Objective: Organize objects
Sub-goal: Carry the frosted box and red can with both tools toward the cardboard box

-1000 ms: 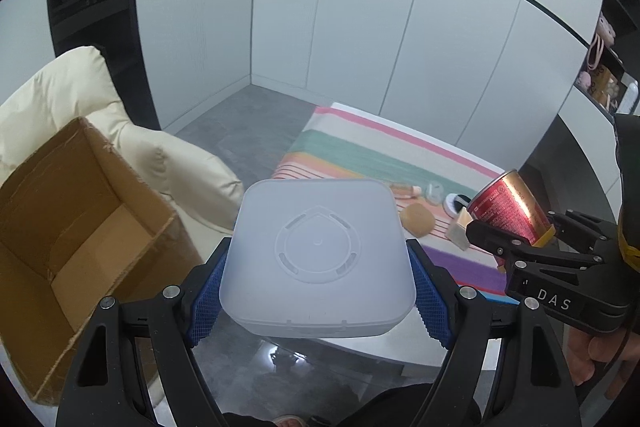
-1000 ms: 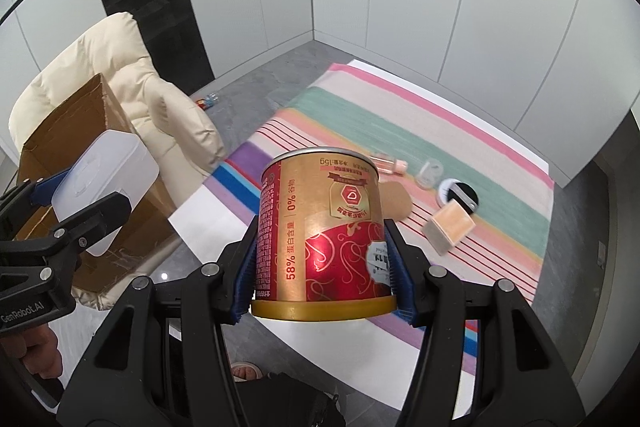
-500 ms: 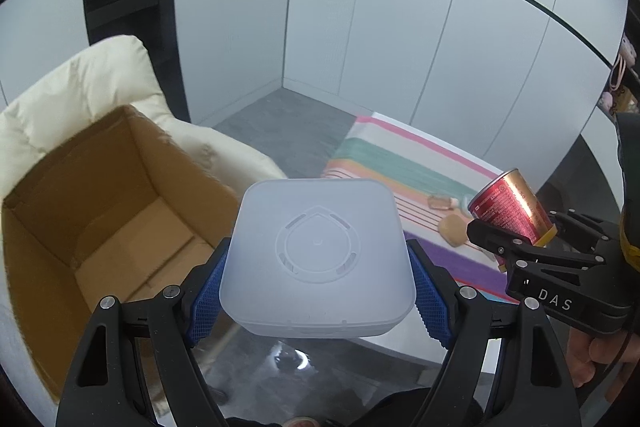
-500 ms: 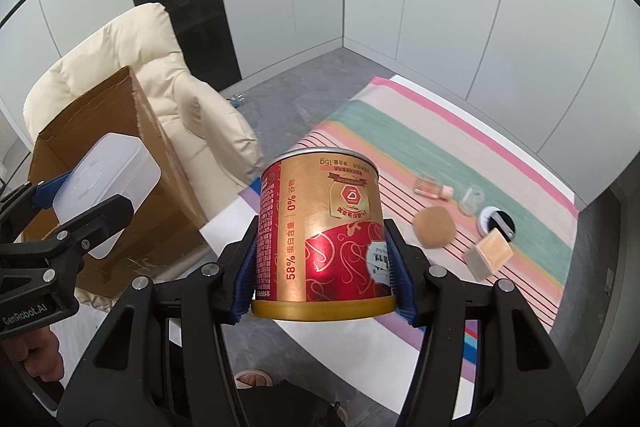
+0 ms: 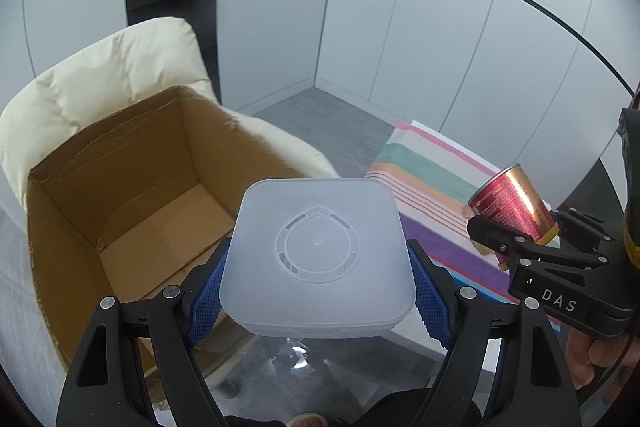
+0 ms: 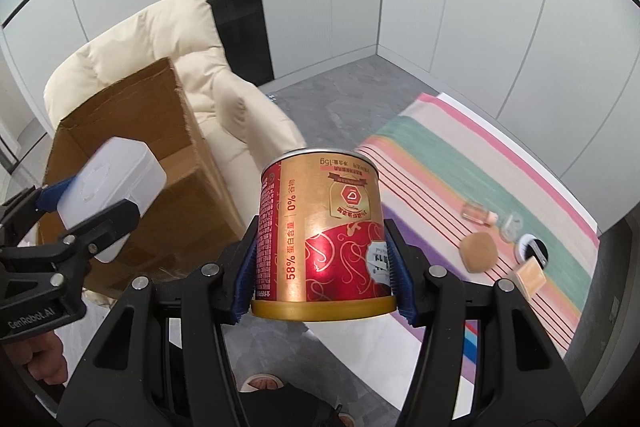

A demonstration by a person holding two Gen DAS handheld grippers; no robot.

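My left gripper (image 5: 316, 287) is shut on a white square plastic box (image 5: 318, 255) and holds it in the air beside the open cardboard box (image 5: 132, 211), which sits on a cream armchair (image 5: 108, 79). My right gripper (image 6: 322, 275) is shut on a red and gold tin can (image 6: 320, 239), held upside down above the floor. The can also shows in the left wrist view (image 5: 512, 205), to the right of the white box. The white box also shows in the right wrist view (image 6: 112, 195), in front of the cardboard box (image 6: 132, 147).
A striped cloth (image 6: 472, 179) covers a low table at the right. On it lie a small glass bottle (image 6: 478, 215), a tan round piece (image 6: 478, 251), a black and white round compact (image 6: 532, 247) and a beige square piece (image 6: 530, 277). Grey floor lies between armchair and table.
Both grippers have swung left towards the armchair. The cardboard box's inside is now in fuller view, close by the white box. The striped table has shifted to the right. Both grips are unchanged.
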